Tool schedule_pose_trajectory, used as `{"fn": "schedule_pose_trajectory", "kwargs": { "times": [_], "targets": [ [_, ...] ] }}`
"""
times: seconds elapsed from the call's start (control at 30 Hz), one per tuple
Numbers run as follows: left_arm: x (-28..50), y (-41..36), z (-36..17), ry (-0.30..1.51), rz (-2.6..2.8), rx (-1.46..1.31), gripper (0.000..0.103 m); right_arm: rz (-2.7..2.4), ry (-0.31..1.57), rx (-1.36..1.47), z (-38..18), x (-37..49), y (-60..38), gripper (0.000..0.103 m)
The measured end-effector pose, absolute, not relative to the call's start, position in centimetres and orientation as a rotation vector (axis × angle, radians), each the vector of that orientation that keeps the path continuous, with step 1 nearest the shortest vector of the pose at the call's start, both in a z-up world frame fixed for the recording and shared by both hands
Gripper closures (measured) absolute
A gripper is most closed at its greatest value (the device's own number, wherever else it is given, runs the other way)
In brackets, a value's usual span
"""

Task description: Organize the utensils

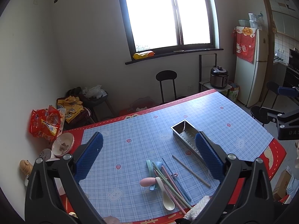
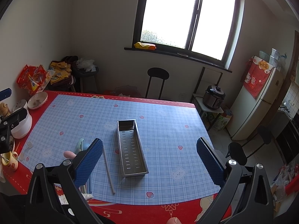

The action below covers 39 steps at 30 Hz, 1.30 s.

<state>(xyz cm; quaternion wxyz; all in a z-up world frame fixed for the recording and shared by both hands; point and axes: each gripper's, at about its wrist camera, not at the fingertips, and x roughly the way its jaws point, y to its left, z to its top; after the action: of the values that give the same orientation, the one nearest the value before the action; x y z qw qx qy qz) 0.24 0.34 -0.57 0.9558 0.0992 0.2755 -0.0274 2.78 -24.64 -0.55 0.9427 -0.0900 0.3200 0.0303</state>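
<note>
1. Nearest, the left gripper (image 1: 148,155) hovers above the worktop (image 1: 214,112) with its jaws spread wide and nothing between them; the right gripper (image 2: 149,158) hangs likewise, wide apart and empty.
2. Below the left gripper lies a loose heap of utensils: a cream spoon (image 1: 165,194), a pink spoon (image 1: 147,182), and pastel chopsticks (image 1: 172,183) crossing one another.
3. Just beside the heap, a single beige chopstick (image 1: 190,170) lies apart.
4. Farther on, the metal tray (image 2: 130,147) sits empty on the checked cloth.
5. Beyond, bowls (image 1: 62,144) crowd the worktop's left edge.
</note>
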Motion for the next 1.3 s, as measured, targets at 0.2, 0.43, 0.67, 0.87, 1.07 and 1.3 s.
{"fn": "schedule_pose_trajectory", "kwargs": {
  "times": [0.2, 0.43, 0.67, 0.87, 1.07, 1.3],
  "targets": [
    [-0.1, 0.2, -0.4, 0.555, -0.054, 0.201, 0.005, 0.061, 0.652, -0.184, -0.6, 2.7, -24.7, 0.005],
    [-0.5, 0.1, -0.4, 0.555, -0.056, 0.196, 0.005, 0.061, 0.655, -0.183, -0.6, 2.6, -24.6, 0.005],
    [-0.9, -0.2, -0.5, 0.556, -0.055, 0.195, 0.005, 0.061, 0.654, -0.184, -0.5, 2.5, -24.5, 0.005],
    [-0.9, -0.1, -0.5, 0.557, -0.055, 0.194, 0.005, 0.060, 0.654, -0.183, -0.6, 2.5, -24.5, 0.005],
    [-0.6, 0.1, -0.5, 0.557, -0.057, 0.195, 0.005, 0.061, 0.654, -0.183, -0.6, 2.5, -24.4, 0.005],
    [-0.7, 0.1, -0.5, 0.557, -0.054, 0.194, 0.005, 0.060, 0.660, -0.178, -0.9, 2.5, -24.4, 0.005]
  ]
}}
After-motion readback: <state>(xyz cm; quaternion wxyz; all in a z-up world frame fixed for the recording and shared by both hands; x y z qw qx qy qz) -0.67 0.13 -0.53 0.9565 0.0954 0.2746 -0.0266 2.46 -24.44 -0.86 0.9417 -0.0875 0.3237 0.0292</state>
